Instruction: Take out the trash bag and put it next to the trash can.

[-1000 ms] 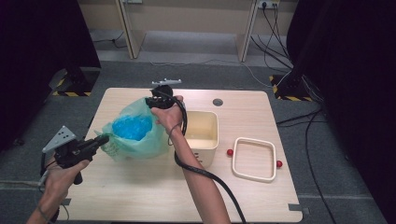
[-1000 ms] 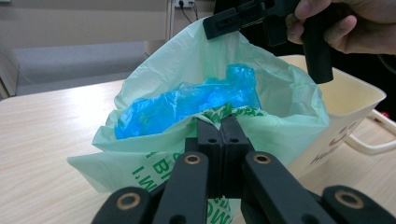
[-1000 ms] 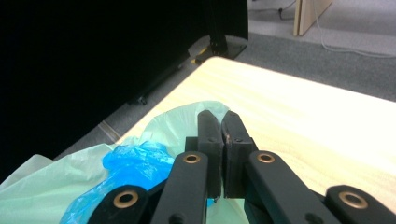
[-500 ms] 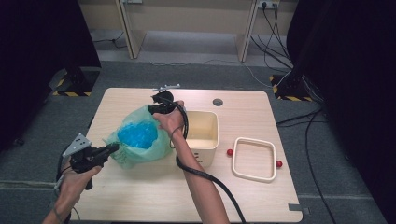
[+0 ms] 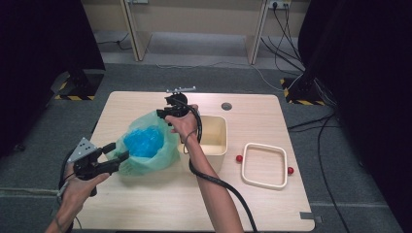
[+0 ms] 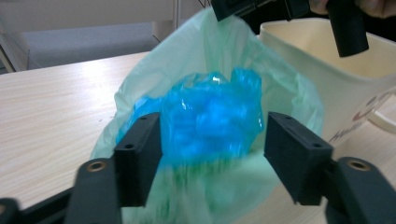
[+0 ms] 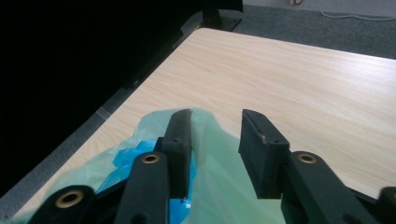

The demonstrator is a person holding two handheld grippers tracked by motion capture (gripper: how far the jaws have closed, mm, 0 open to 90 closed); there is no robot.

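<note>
- Lying on the wooden table (image 5: 145,208), the green bag (image 5: 163,153) slumped against the left wall of the cream bin (image 5: 217,141), touching it, its mouth gaping toward the person.
- A crumpled blue bag (image 5: 142,141) sat inside the green bag, left of the bin; in the left gripper view the blue bag (image 6: 210,116) showed through the green bag (image 6: 280,88), with the bin (image 6: 345,79) just beyond.
- The left gripper (image 5: 118,154) hovered at the green bag's near-left edge, well left of the bin, held by the left hand (image 5: 80,187).
- Its jaws had just been opening and stood apart; the green film lay between them, but the pads did not press on it.
- The right gripper (image 5: 163,114) hung over the bag's top edge, just left of the bin's far-left corner, carried by the right hand (image 5: 187,125) above the bin's left rim.
- Its jaws had also just been opening and stood parted, with a clear gap between them; in the right gripper view the green bag (image 7: 219,182) lay loose under and against the left jaw, the blue bag (image 7: 126,158) peeking out at its side, and no pinch showed.
- A cream lid frame (image 5: 265,165) lay flat to the right of the bin, apart from it, with a red clip (image 5: 238,158) on the side facing the bin and another red clip (image 5: 290,170) on its far side.
- A round grommet (image 5: 226,106) sat in the tabletop just behind the bin.
</note>
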